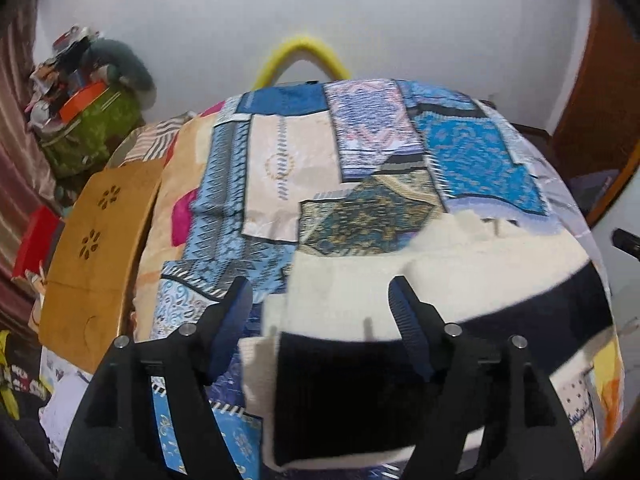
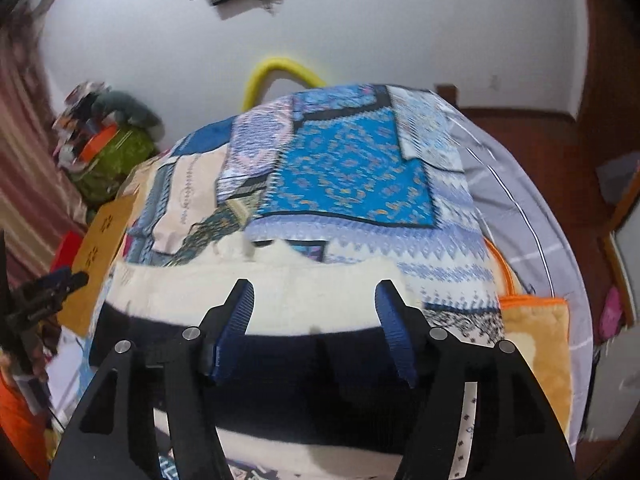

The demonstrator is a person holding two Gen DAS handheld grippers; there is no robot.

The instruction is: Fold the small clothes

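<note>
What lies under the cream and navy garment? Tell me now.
The cream and navy garment lies on a patchwork bedspread, whose blue and beige patches show around it. Whatever sits directly beneath the garment is covered. Both the left claw and right claw are open above it.

Left gripper [image 1: 322, 300] jaws spread wide, nothing between pads. Cream-and-navy garment [image 1: 440, 276] lies flat on patchwork bedspread [image 1: 280, 168], directly beneath and ahead of fingertips, dark cuff between them. Tan cardboard [image 1: 96, 240] left of tongs; yellow hoop [image 1: 304, 54] far ahead.

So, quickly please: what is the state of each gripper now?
Left gripper: open, holding nothing, above the cream and black garment.
Right gripper: open, holding nothing.
</note>
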